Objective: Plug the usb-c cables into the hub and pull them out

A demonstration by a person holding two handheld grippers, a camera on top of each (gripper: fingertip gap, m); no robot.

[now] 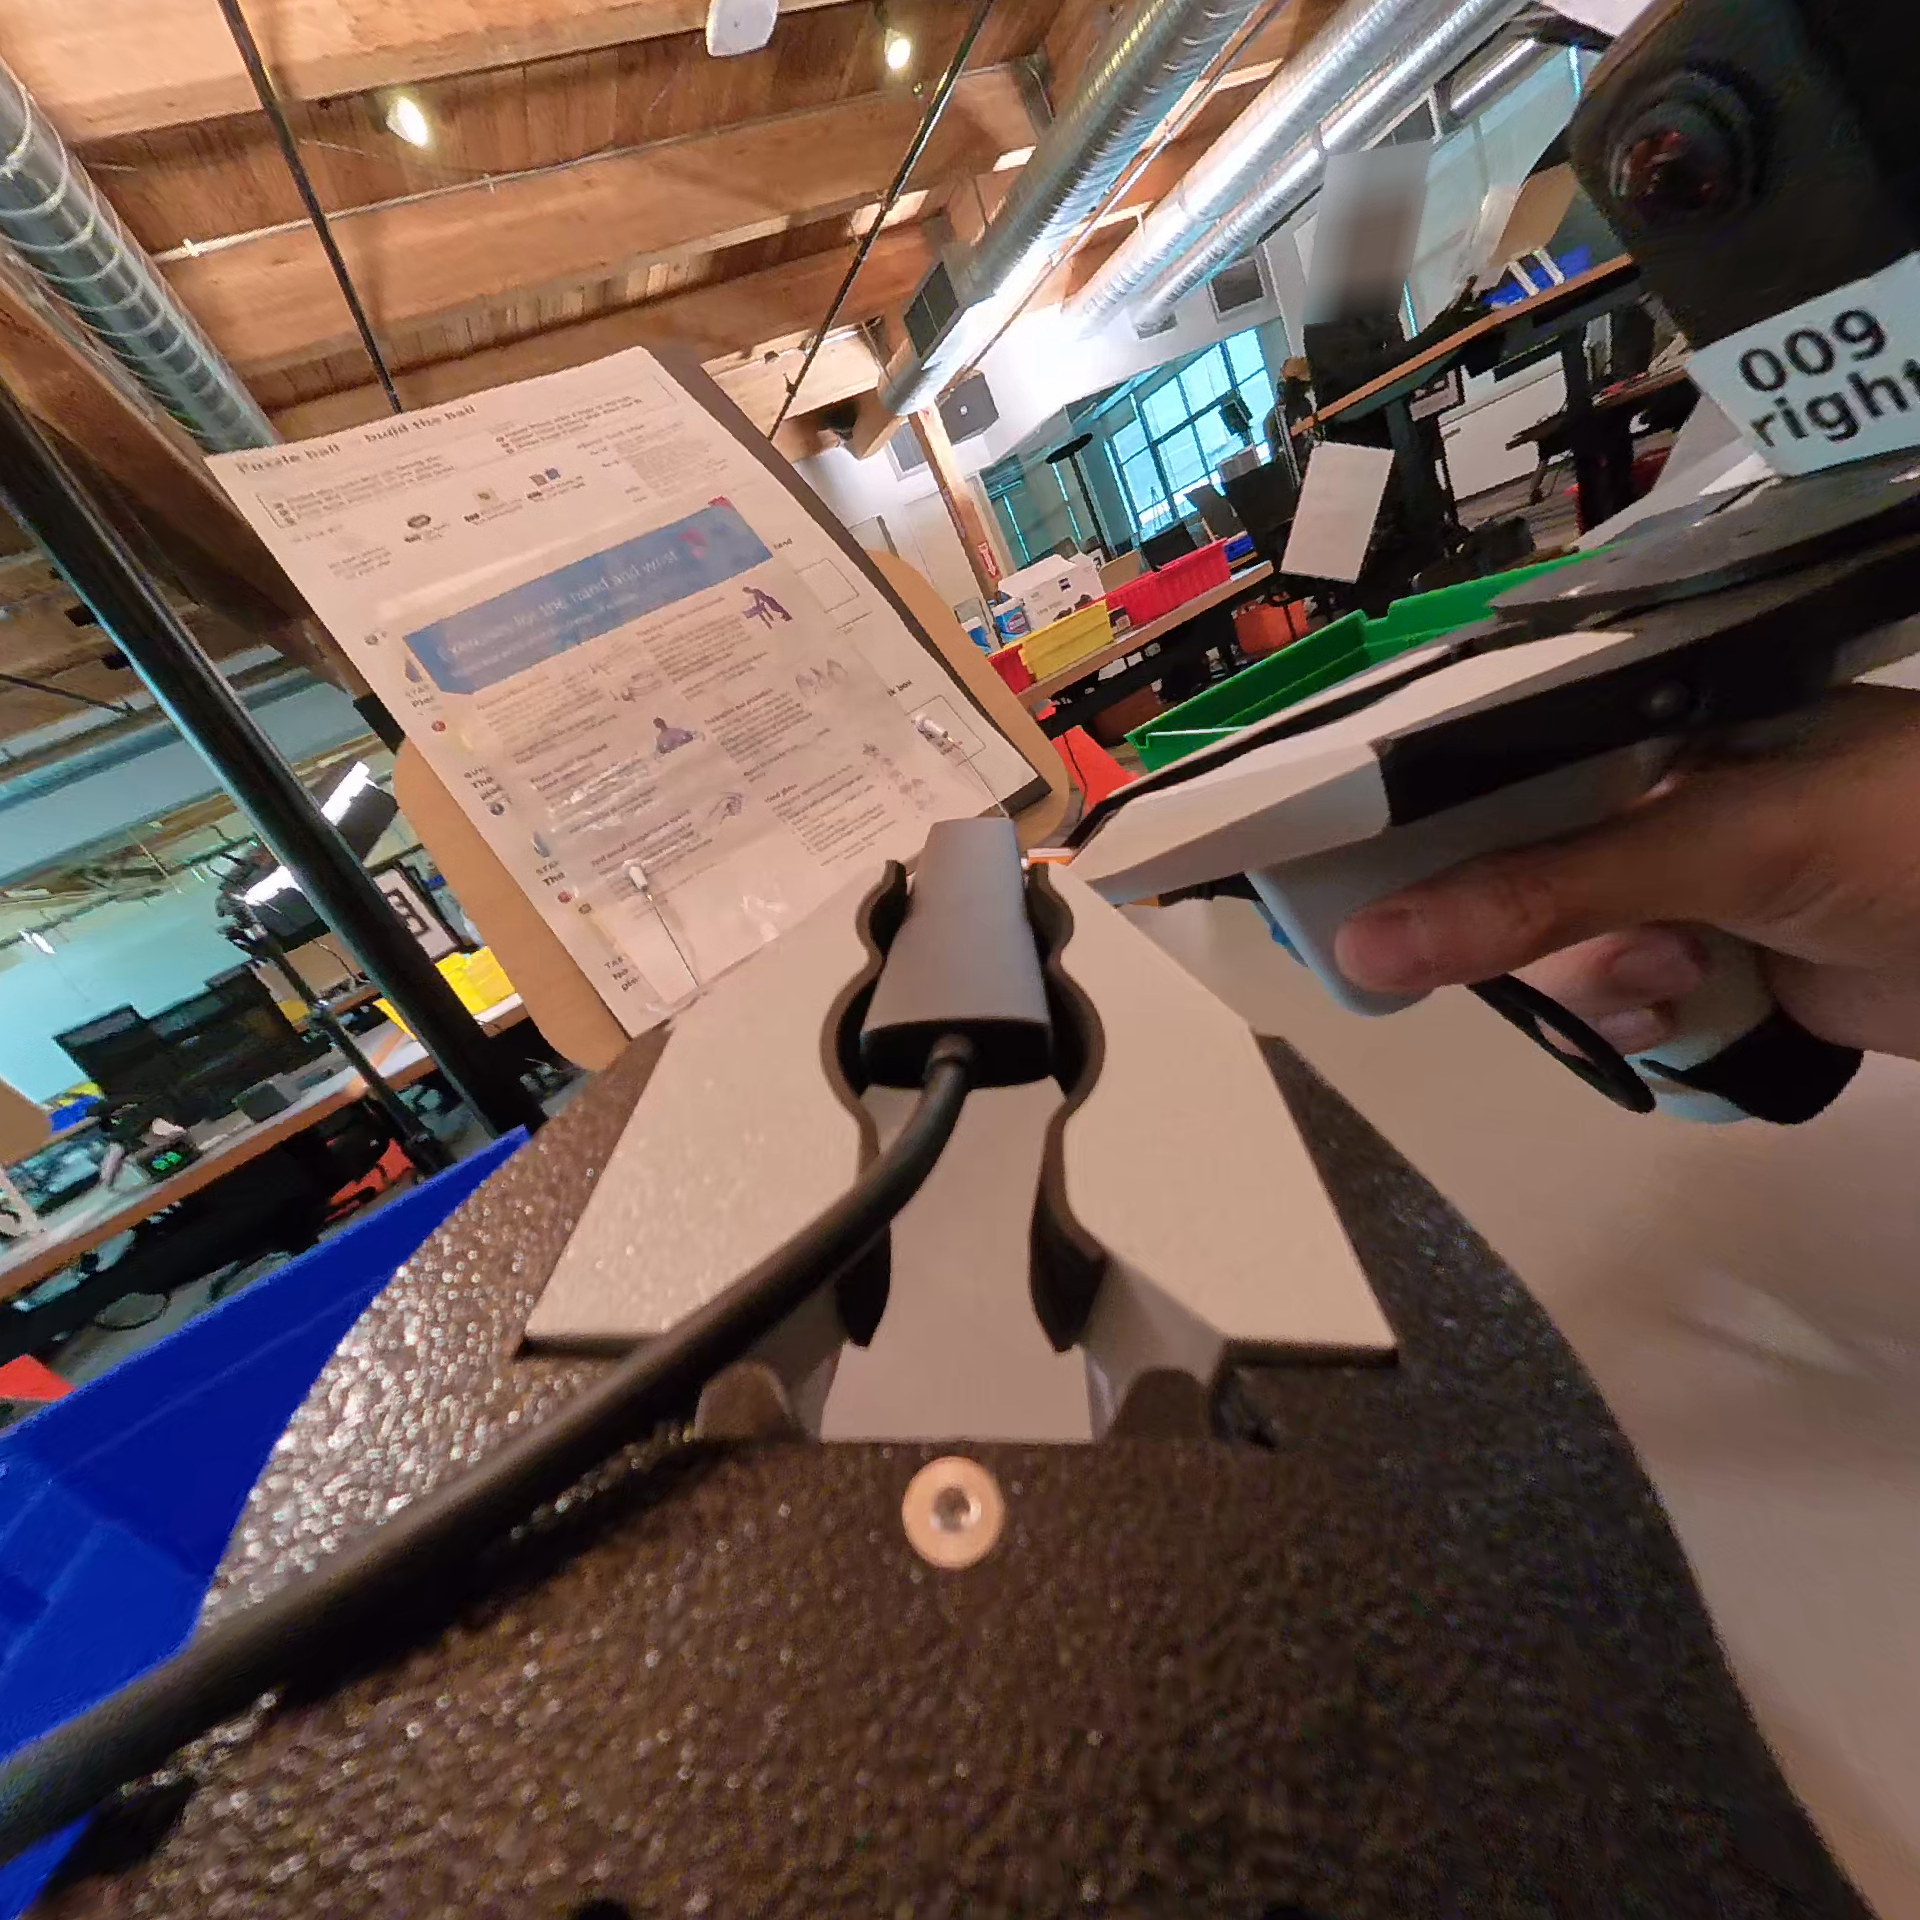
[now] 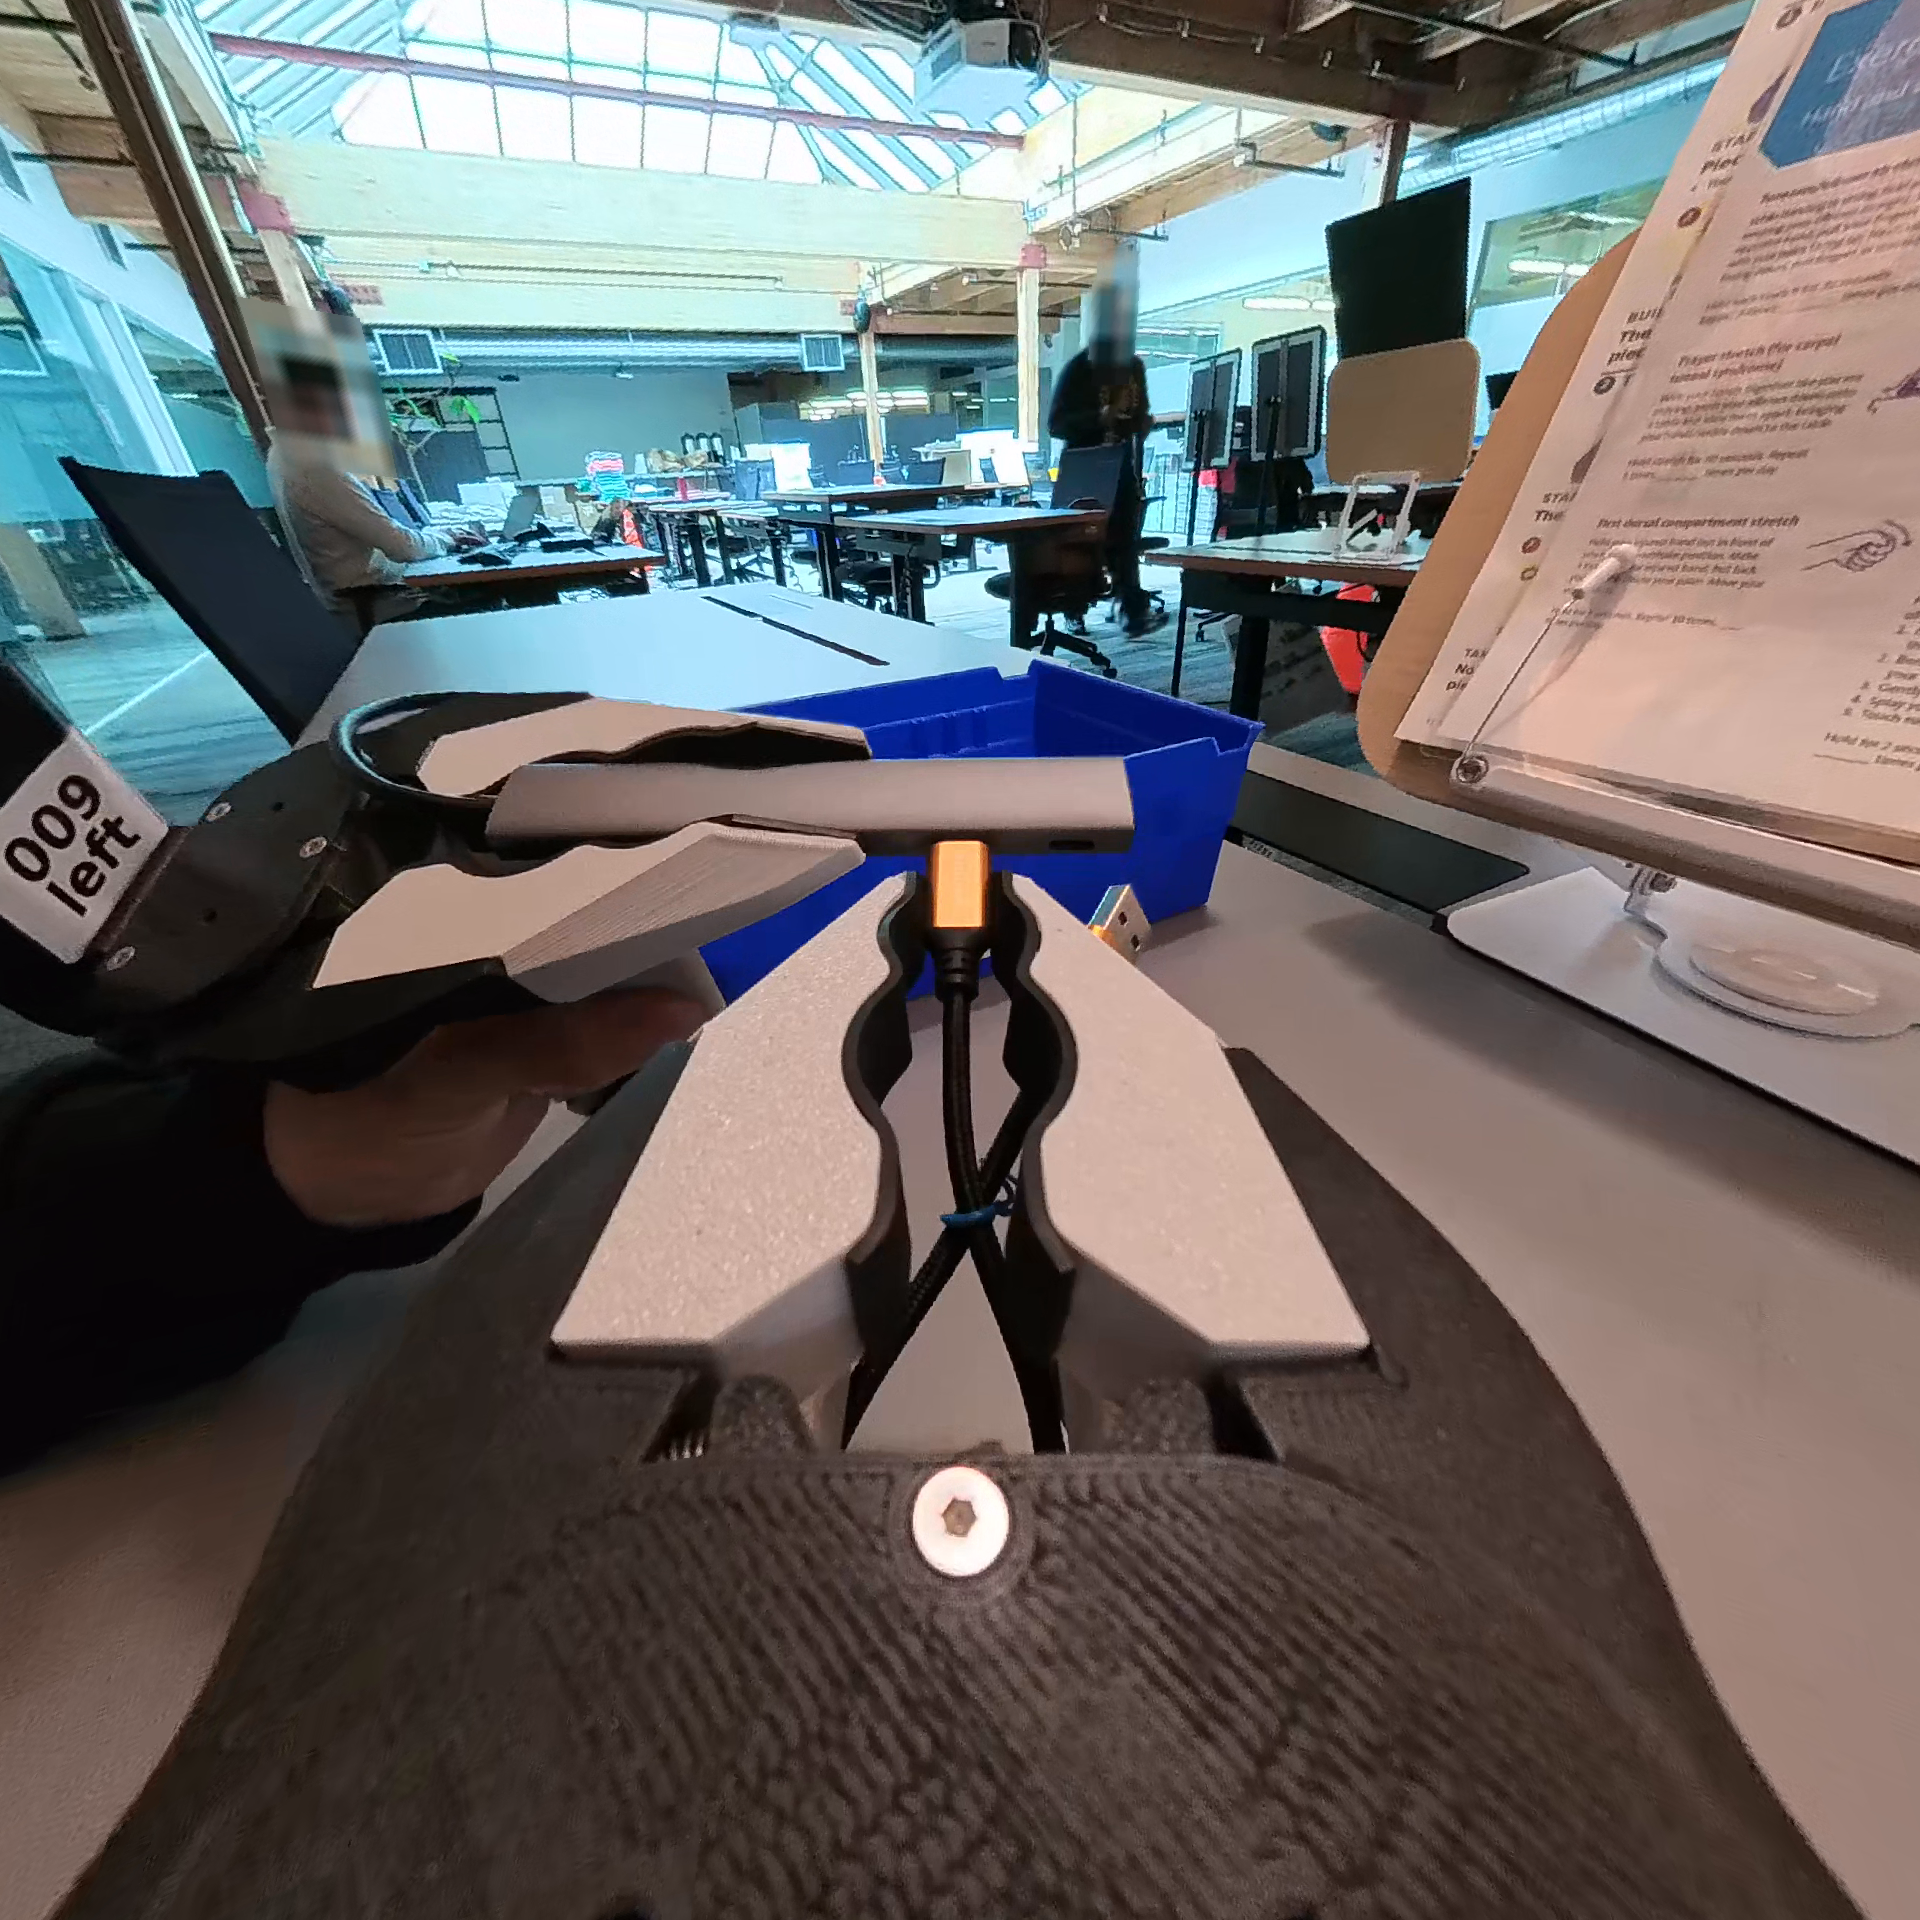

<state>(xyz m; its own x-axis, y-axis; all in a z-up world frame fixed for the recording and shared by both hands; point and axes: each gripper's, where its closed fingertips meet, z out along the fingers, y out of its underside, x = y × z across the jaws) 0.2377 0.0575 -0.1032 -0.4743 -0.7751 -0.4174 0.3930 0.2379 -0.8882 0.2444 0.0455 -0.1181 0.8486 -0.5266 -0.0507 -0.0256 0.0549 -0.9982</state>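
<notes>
1. clearly, the left gripper (image 2: 665,821) has its jaws closed on the hub (image 2: 821,798), a slim grey bar held level in the air above the table (image 2: 1558,1299); in the left wrist view the hub (image 1: 961,935) sits clamped between the two fingers, its own black lead (image 1: 727,1320) trailing back over the gripper body.
2. the right gripper (image 2: 961,914) has its jaws closed on the orange usb-c plug (image 2: 958,883), and the braided black cable (image 2: 961,1091) runs back between the fingers, tied with a small blue twist.
3. the plug's tip meets the long side of the hub and looks seated in a port, though how deep it sits cannot be told.
4. the cable's other end, a gold usb-a plug (image 2: 1122,920), lies on the table just beside the blue bin (image 2: 1143,769).
5. judged from this, the step in hand is the plug-and-pull of this one cable: either the last push of insertion or the start of withdrawal.
6. the next move calls for a straight pull or push along the plug's axis, square to the hub's side, while the left gripper holds the hub steady against it.
7. any tilt or twist could bind the connector or slip the hub in the left jaws.
8. a propped instruction sheet (image 1: 623,665) stands behind the hub, clear of the work.
</notes>
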